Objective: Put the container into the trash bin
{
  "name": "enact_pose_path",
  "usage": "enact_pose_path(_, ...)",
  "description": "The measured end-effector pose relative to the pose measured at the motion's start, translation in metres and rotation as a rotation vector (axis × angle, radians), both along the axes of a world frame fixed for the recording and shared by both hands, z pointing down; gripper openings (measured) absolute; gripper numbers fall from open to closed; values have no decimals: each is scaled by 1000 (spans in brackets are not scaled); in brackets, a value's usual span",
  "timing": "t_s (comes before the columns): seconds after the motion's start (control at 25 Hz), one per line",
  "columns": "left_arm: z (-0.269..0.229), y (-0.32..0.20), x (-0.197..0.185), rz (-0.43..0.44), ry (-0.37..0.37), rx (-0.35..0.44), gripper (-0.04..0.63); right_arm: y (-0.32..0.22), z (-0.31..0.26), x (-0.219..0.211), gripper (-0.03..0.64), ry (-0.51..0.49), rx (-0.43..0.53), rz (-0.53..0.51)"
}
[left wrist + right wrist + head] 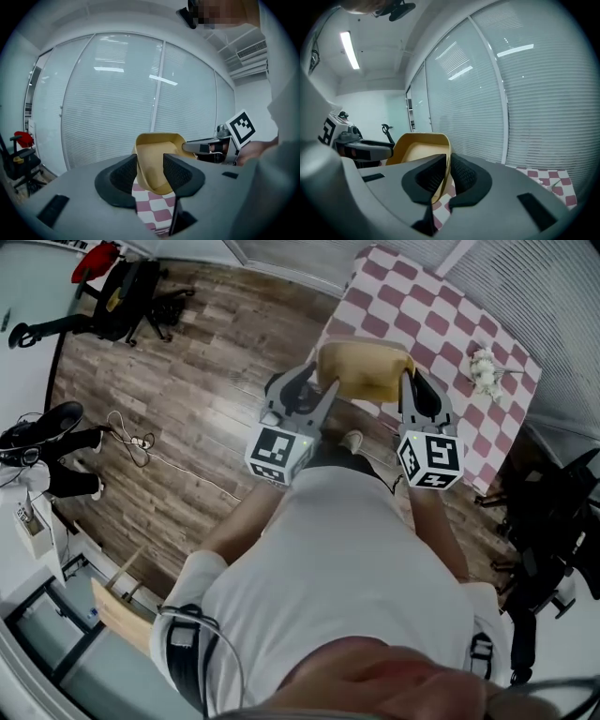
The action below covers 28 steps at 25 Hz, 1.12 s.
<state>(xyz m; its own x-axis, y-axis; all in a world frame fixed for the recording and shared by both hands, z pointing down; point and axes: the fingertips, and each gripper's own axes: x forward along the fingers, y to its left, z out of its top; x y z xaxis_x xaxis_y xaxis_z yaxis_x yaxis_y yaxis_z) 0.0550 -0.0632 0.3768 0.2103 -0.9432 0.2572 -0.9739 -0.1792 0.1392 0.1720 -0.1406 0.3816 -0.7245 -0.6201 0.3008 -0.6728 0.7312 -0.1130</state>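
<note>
The right gripper (447, 171) has its jaws drawn narrow, pinching the thin side wall of a tan, shallow, rounded-corner plastic container (419, 145), the wall running up between the two dark ribbed pads. The left gripper (150, 168) stands with its jaws a little wider, and the opposite end of the same container (159, 145) fills the gap between them, its sides against both pads. In the head view the container (366, 369) hangs in the air between the left gripper (319, 395) and the right gripper (410, 381), open side up and roughly level, held out in front of the person's white shirt (337, 559). It sits above the near edge of a table covered in a pink-and-white checked cloth (441, 306), clear of the cloth. A small white bunch of flowers (484, 369) lies on the cloth to the right, well apart from the container. To the left spreads a brown wood-plank floor (187, 409), with a black office chair (122, 292) far off at the top left corner. A glass wall with pale blinds (122, 103) stands behind the table.
</note>
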Motion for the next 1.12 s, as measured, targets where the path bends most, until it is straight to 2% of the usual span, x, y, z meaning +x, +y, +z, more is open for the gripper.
enact_pose_path(0.2, -4, 29, -47, -103, 1, 9, 181, 16, -4, -57, 52, -5, 9, -102)
enact_pose_path(0.72, -12, 125, -203, -336, -1, 35, 181, 88, -10, -236, 52, -8, 17, -329)
enact_pose_path(0.92, -10, 159, -254, -399, 3, 36, 181, 116, -9, -296, 51, -9, 20, -396)
enact_pose_path(1.12, -9, 183, -288, -445, 12, 38, 181, 134, -9, -338, 51, -2, 22, -446)
